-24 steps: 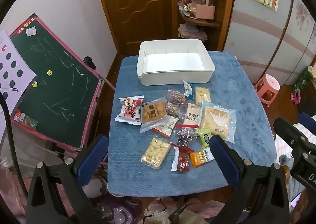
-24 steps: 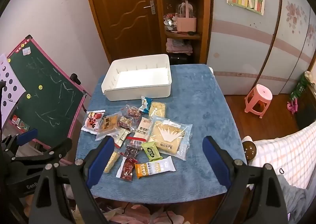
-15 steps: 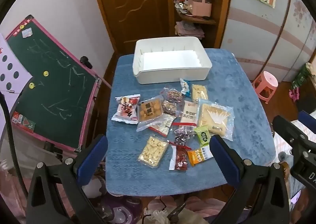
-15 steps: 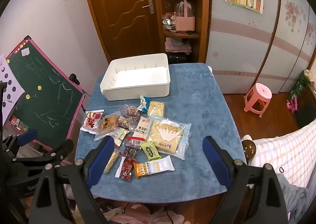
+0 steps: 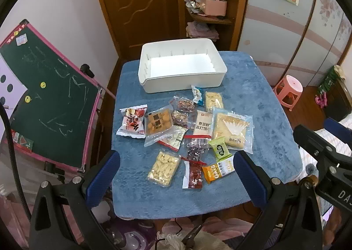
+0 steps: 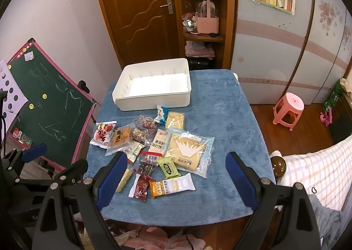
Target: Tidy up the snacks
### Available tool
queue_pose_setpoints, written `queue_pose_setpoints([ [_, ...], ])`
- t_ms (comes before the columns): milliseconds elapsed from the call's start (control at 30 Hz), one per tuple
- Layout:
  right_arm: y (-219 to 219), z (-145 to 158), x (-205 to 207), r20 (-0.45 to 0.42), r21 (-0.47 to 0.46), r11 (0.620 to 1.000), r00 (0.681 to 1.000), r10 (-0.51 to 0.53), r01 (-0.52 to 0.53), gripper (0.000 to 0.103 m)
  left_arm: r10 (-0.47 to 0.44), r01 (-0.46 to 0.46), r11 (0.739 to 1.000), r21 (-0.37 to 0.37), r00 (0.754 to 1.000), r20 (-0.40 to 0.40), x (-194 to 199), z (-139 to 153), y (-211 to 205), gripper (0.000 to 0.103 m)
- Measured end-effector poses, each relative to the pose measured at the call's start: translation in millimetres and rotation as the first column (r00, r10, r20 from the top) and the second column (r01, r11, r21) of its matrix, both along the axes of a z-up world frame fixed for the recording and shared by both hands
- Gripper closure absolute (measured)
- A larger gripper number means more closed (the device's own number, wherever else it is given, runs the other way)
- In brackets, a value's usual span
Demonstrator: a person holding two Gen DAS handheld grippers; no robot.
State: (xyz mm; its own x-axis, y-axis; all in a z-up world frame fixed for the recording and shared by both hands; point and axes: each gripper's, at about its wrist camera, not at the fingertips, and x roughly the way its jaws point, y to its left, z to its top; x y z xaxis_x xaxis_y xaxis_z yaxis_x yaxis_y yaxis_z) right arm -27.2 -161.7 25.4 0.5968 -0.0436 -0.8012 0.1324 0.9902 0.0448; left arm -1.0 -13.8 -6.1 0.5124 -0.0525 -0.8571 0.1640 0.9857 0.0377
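Note:
Several snack packets lie in a loose pile on the blue-covered table (image 5: 253, 87). Among them are a large cracker bag (image 5: 231, 132) (image 6: 189, 149), an orange oats bar (image 5: 217, 171) (image 6: 171, 187), a green packet (image 5: 219, 148) (image 6: 169, 167) and a red-and-white packet (image 5: 132, 123) (image 6: 102, 133). An empty white bin (image 5: 182, 87) (image 6: 154, 101) stands behind them. My left gripper (image 5: 176, 179) is open and empty, held above the table's near edge. My right gripper (image 6: 176, 180) is open and empty, likewise near the front edge.
A green chalkboard easel (image 5: 48, 98) stands left of the table. A pink stool (image 6: 288, 108) stands on the floor at the right. A wooden door and shelf (image 6: 202, 18) are behind the table. The right gripper's body shows in the left view (image 5: 325, 155).
Both grippers have moved slightly toward the table; the snacks and bin sit a little lower and larger in view. Nothing on the table has moved.

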Motion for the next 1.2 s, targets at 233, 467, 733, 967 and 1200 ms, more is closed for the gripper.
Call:
queue_pose_setpoints([
  [233, 0.4, 0.1, 1.0, -0.003, -0.002, 1.000, 1.000, 0.001, -0.001, 0.011, 0.038, -0.038, 0.999, -0.018, 0.999, 0.001, 4.1, 0.0, 11.5, 0.001],
  [467, 0.7, -0.1, 2.4, -0.007, -0.001, 1.000, 1.000, 0.002, -0.002, 0.011, 0.033, -0.033, 0.999, -0.021, 0.999, -0.001, 4.6, -0.2, 12.7, 0.001],
  [733, 0.9, -1.0, 5.7, -0.010, -0.001, 1.000, 1.000, 0.001, -0.001, 0.011, 0.048, -0.048, 0.999, -0.008, 0.999, 0.007, 12.0, 3.4, 11.9, 0.001],
  [967, 7.9, -9.0, 14.1, -0.016, 0.003, 1.000, 1.000, 0.007, -0.007, 0.011, 0.051, -0.051, 0.999, 0.000, 0.998, 0.029, 15.6, 7.2, 13.4, 0.001],
  [1200, 8.3, -9.0, 17.1, -0.023, 0.008, 1.000, 1.000, 0.013, -0.012, 0.011, 0.037, -0.038, 0.999, 0.018, 0.998, 0.052, 17.9, 12.6, 11.7, 0.001],
])
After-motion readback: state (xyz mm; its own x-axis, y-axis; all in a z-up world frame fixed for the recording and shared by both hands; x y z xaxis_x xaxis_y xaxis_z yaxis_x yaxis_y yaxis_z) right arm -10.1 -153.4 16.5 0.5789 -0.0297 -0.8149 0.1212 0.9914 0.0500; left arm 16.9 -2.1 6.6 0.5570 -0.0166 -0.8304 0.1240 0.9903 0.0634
